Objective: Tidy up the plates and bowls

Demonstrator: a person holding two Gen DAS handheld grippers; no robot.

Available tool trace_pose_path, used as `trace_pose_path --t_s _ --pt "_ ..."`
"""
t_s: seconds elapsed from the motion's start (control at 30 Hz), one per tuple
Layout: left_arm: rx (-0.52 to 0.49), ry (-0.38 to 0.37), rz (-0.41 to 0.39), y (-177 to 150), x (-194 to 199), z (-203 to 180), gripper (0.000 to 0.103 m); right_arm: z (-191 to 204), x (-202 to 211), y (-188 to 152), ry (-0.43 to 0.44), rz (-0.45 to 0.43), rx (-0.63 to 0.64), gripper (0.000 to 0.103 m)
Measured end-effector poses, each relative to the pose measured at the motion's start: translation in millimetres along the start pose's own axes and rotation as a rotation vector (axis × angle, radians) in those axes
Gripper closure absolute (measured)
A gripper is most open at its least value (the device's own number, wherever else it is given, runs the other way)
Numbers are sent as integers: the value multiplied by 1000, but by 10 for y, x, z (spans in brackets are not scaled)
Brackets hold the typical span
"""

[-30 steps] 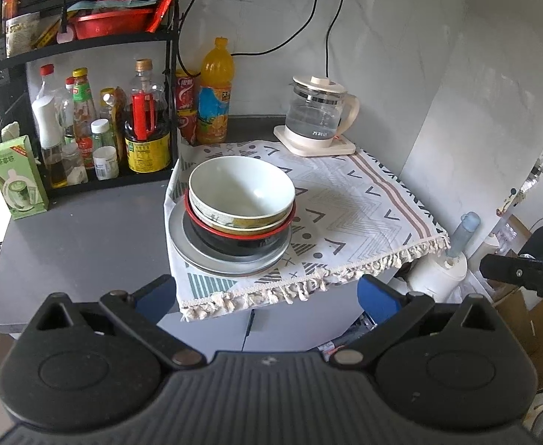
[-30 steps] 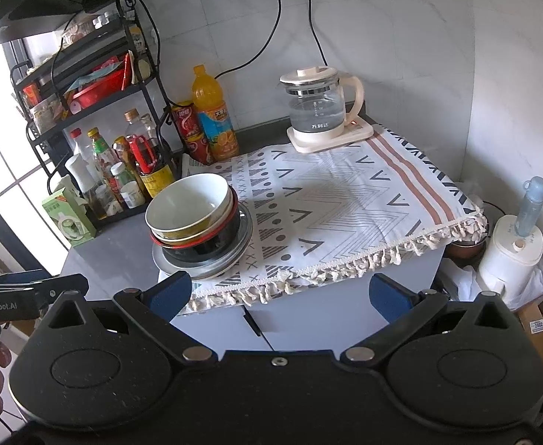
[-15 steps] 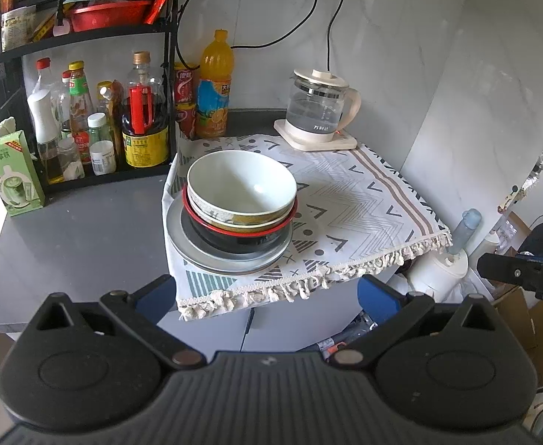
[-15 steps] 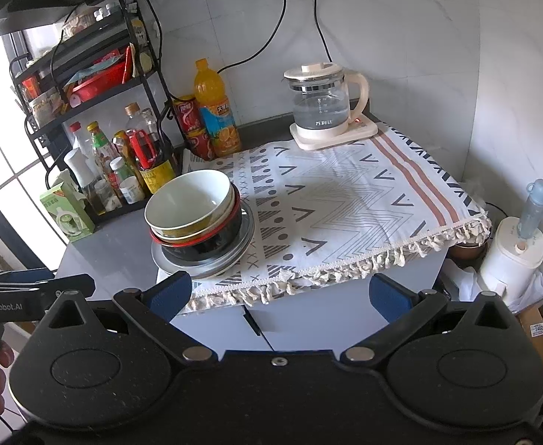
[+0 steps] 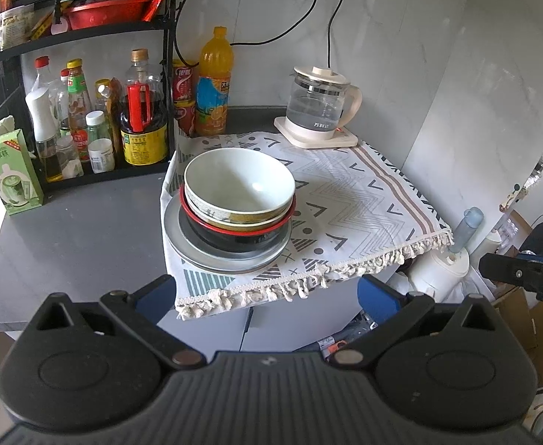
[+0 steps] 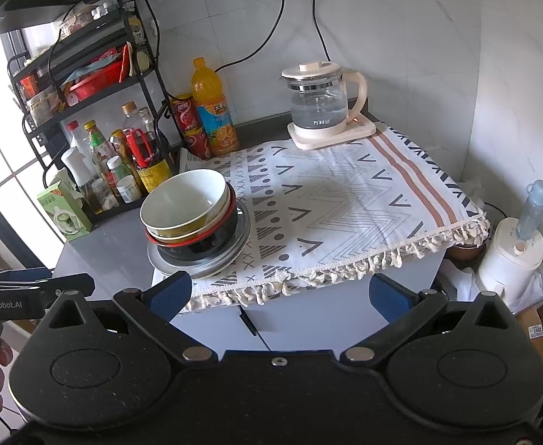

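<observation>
Left gripper point(image 5: 266, 289) spread wide, nothing between the blue pads, hovering short of the tabletop point(image 5: 71, 230) front edge, lined up w/ the dish stack. Right gripper point(image 6: 279, 293) also spread, empty, off the front edge, more to the right of the stack.

Stack sits on front-left corner of the patterned cloth point(image 5: 349, 200): white bowl point(image 5: 239, 185) on top, nested in a yellowish-rimmed bowl point(image 5: 234, 218), that in a red-rimmed black bowl point(image 5: 234, 235), all on a grey plate point(image 5: 182, 244) at the bottom. All upright, mouths up; round, so no real long axis. Top bowl sits slightly off-centre/tilted in the nest, toward the bottle rack point(image 5: 97, 118).

Handling (judgement): prob ceramic or melamine, can't tell which. Stiff, smooth, slippery at rim, breakable if dropped. Single bowl light; whole stack heavy-ish for one gripper. Best hold: pinch the top bowl's near rim, one pad inside, one outside, lift straight up so the nest below doesn't drag. Plate lies flat on cloth, rim hard to get under; the cloth may slide.

Glass kettle point(image 5: 321, 107) at back right, well apart.
</observation>
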State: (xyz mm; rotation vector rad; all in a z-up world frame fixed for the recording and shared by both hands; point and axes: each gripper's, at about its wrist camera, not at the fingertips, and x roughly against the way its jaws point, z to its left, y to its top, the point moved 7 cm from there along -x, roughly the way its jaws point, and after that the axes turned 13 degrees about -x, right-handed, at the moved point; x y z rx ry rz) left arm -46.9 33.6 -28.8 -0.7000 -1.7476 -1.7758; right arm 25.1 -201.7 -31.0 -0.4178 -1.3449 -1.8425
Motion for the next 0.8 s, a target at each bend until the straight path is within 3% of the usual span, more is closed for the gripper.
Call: trace_pose_path --t_s 0.8 --pt "-8 -18 15 17 -46 -91 0 -85 9 10 -4 -2 0 0"
